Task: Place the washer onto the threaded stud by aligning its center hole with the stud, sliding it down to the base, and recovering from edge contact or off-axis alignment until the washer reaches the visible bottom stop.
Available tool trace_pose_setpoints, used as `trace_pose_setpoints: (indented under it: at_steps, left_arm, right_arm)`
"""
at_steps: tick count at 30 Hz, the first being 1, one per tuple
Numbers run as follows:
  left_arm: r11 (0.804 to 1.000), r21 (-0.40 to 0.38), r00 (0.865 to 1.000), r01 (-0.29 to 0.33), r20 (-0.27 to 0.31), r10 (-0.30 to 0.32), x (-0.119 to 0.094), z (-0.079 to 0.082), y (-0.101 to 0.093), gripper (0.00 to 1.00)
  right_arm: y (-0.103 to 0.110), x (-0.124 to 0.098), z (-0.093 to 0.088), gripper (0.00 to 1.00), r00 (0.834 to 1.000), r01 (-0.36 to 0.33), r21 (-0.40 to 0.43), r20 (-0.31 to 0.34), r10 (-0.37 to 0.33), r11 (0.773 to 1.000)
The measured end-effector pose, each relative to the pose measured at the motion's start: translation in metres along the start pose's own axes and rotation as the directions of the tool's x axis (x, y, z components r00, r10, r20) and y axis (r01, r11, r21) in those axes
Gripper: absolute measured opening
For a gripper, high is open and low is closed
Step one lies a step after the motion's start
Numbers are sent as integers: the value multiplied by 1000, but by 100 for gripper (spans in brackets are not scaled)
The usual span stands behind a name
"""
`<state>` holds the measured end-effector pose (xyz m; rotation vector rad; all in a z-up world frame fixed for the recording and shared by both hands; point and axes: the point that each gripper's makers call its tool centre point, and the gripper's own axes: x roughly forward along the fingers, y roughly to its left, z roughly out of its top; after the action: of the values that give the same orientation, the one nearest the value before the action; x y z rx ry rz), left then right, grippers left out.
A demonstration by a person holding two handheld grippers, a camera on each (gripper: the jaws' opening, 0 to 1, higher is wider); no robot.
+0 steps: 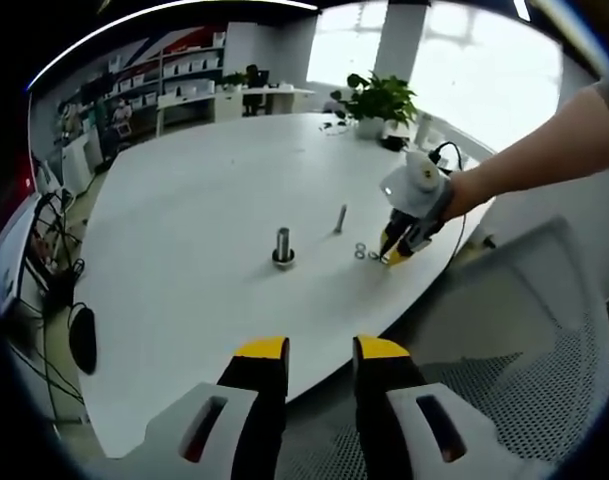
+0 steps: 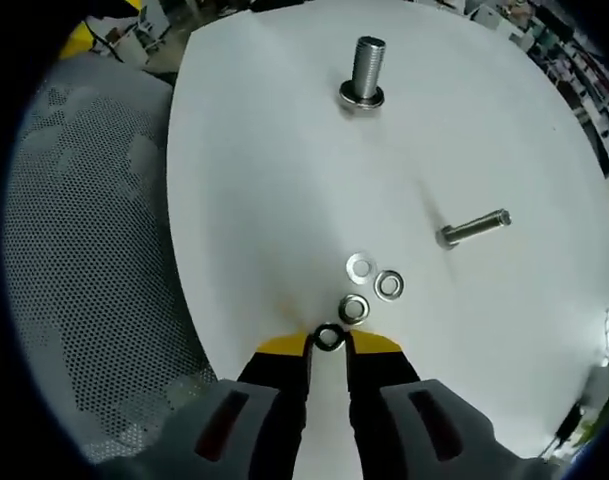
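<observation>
Four washers are showing in the right gripper view: one washer (image 2: 329,338) is sitting pinched between the yellow tips of the right gripper (image 2: 329,345), whose jaws are closing narrowly on it, while three loose washers (image 2: 373,285) are lying on the table (image 2: 274,200) just beyond it. Well beyond that washer, the threaded stud (image 2: 365,72) is standing upright on its base, and a loose bolt (image 2: 474,229) is lying on its side off to the right. In the left gripper view, the left gripper (image 1: 319,365) is hovering off the table's near edge, jaws slightly apart and holding nothing. A mesh chair (image 2: 94,280) is sitting beside the table; a potted plant (image 1: 379,100) and shelves (image 1: 174,75) are standing far behind the stud.
</observation>
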<state>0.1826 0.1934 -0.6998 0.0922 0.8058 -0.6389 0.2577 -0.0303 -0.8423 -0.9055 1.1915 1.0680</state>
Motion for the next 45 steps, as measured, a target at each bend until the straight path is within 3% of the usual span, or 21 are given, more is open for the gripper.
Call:
trace_pose_setpoints:
  at_steps: [6, 10, 14, 17, 18, 19, 20, 24, 27, 33, 37, 40, 43, 45]
  left_arm:
    - [1000, -6, 1000, -2, 5, 2, -1, 1, 1, 23]
    - [1000, 0, 1000, 0, -1, 0, 0, 0, 0, 23]
    - [1000, 3, 1000, 1, -3, -1, 0, 0, -1, 22]
    - [1000, 1, 1000, 0, 2, 0, 0, 0, 0, 21]
    - [1000, -1, 1000, 0, 0, 0, 0, 0, 0, 20]
    - [1000, -1, 1000, -1, -1, 1, 0, 0, 0, 20]
    - [1000, -1, 1000, -1, -3, 1, 0, -1, 0, 20]
    - [1000, 0, 1000, -2, -3, 2, 0, 0, 1, 20]
    - [1000, -1, 1000, -2, -6, 2, 0, -1, 1, 20]
    - [1000, -5, 1000, -6, -7, 6, -1, -1, 2, 20]
    - [1000, -3, 1000, -5, -4, 5, 0, -1, 2, 20]
    - [1000, -9, 1000, -7, 1, 7, -1, 0, 2, 20]
    - [1000, -12, 1000, -9, 4, 9, -1, 0, 3, 20]
    - [1000, -13, 1000, -8, 10, 8, -1, 1, 3, 20]
  right_arm:
    - [4, -1, -2, 19, 999, -29, -138, -35, 24, 990]
    - [0, 1, 0, 15, 999, -10, -121, -52, 4, 993]
    - [-1, 2, -1, 15, 993, -5, -140, -115, -11, 990]
    - [-2, 2, 0, 10, 991, -4, -91, -130, -8, 996]
    - [-19, 1, 0, 4, 986, 108, -98, -119, -119, 989]
    - [-7, 3, 2, 3, 993, 35, -112, -112, -47, 993]
    - [-9, 1, 1, 3, 988, 64, -72, -134, -73, 995]
    - [-10, 1, 0, 4, 989, 53, -92, -130, -65, 994]
    - [-11, 1, 0, 4, 994, 34, 4, -104, -34, 999]
    - [-8, 0, -1, 7, 998, 6, 16, -56, -5, 1000]
    - [-5, 0, 0, 11, 1000, -32, 129, 3, 31, 991]
    - [-9, -3, -12, 13, 999, 0, 152, -47, 7, 988]
    - [-14, -8, -16, 16, 1000, 21, 149, -26, -17, 989]
    - [-17, -11, -15, 19, 1000, 22, 202, -4, -22, 979]
